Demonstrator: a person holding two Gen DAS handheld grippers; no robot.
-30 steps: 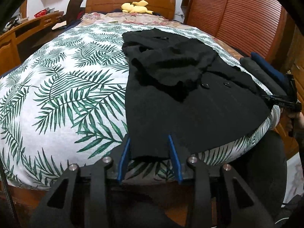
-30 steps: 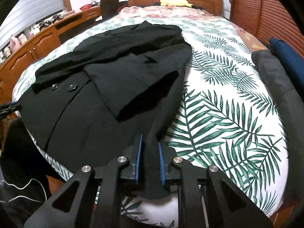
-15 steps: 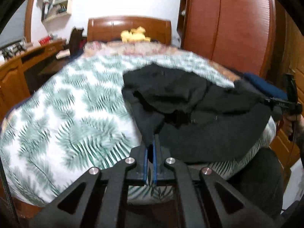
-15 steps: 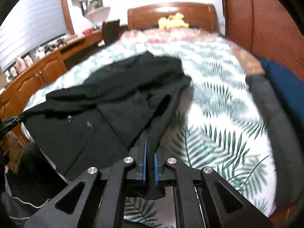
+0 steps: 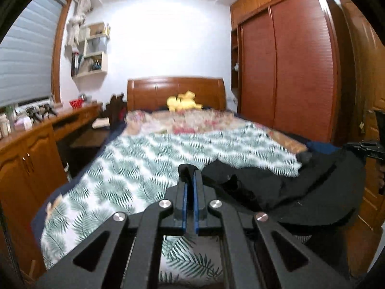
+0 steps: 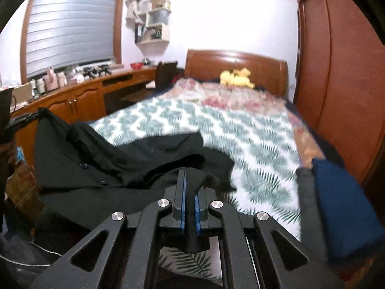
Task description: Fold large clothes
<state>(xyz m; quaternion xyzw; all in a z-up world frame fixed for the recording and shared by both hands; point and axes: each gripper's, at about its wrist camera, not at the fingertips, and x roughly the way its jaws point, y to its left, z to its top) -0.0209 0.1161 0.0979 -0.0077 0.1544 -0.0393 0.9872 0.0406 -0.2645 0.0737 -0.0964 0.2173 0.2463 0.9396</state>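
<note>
A large black coat (image 5: 300, 192) with buttons hangs lifted at the near end of the bed, over the leaf-print bedspread (image 5: 149, 163). My left gripper (image 5: 190, 175) is shut on one bottom corner of the coat. My right gripper (image 6: 190, 178) is shut on the other bottom corner, and the coat (image 6: 108, 163) spreads to its left, with black cloth hanging down between the jaws. The right gripper also shows at the far right of the left wrist view (image 5: 368, 148). The coat's upper part bunches on the bed.
A folded grey and blue pile (image 6: 336, 204) lies at the bed's right edge. A yellow plush toy (image 5: 182, 102) sits by the wooden headboard. A wooden desk with cabinets (image 5: 28, 149) runs along the left, a wardrobe (image 5: 288, 72) along the right.
Both grippers have risen and tilted up with the coat's bottom corners held, lifting the hem off the bed. The left gripper closed on its corner a second ago.
</note>
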